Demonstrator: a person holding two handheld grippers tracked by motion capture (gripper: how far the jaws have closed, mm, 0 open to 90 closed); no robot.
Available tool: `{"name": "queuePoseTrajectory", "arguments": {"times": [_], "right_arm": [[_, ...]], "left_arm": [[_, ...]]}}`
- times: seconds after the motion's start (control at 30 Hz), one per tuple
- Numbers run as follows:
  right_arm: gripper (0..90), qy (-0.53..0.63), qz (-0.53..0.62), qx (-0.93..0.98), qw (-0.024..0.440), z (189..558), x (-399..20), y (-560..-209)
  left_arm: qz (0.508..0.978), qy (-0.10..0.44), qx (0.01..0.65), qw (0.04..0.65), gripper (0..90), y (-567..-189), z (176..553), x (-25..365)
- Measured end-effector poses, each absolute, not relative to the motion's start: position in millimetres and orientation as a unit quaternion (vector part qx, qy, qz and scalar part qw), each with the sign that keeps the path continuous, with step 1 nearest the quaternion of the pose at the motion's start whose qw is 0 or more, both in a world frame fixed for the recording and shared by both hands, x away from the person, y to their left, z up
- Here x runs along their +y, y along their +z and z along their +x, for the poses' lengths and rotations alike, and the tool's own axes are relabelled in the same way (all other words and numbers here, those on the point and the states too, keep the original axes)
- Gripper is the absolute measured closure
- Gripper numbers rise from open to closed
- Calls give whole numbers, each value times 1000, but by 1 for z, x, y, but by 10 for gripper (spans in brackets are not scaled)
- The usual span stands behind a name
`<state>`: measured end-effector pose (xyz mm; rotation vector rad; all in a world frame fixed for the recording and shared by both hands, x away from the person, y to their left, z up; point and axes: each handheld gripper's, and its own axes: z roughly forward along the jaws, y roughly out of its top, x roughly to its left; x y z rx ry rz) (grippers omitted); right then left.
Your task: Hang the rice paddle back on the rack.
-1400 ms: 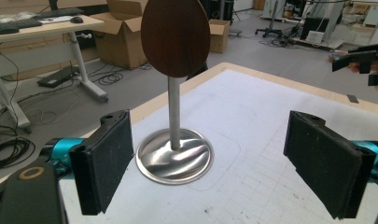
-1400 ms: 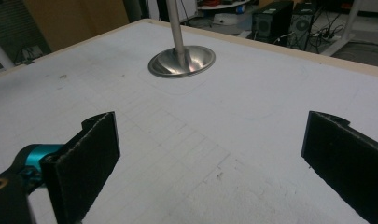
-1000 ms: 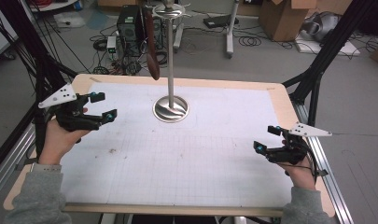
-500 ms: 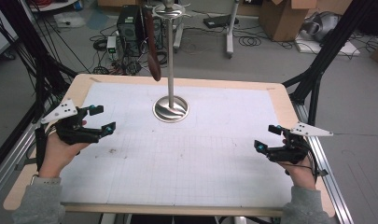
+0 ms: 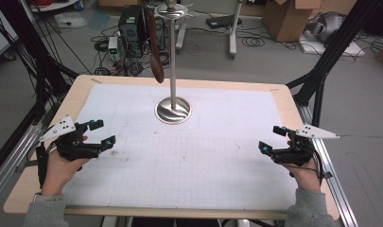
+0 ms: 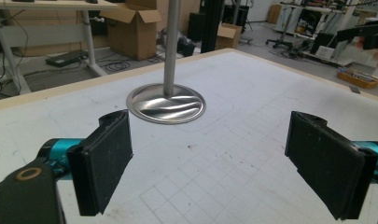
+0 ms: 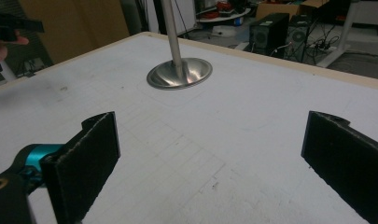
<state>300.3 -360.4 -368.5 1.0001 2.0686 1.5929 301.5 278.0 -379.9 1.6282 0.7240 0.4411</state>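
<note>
you are at the start: your left gripper (image 5: 97, 133) and right gripper (image 5: 270, 138) are both spread wide and hold nothing, well apart from the stand (image 5: 172, 109) mid-table, so next reach toward it.

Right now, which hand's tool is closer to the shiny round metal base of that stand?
Left. The left tool sits at the table's left edge, nearer the shiny round metal base; the right tool is by the right edge, slightly farther off.

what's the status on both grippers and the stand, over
Left gripper open, empty, at left edge. Right gripper open, empty, at right edge. Metal stand upright mid-table, brown utensil hanging. Nothing between.
</note>
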Motion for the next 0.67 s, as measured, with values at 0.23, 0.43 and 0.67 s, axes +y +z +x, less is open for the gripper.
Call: {"name": "queuePoseTrajectory", "arguments": {"times": [0.23,0.43,0.67], "right_arm": [[29,559,354,729,175,301,-361,-369],[29,552,353,735,174,300,-360,-370],[29,554,351,735,174,301,-359,-370]], "left_arm": [[680,197,331,624,149,-392,300,284],[682,204,344,612,146,-393,302,287],[682,214,347,607,145,-388,297,292]]}}
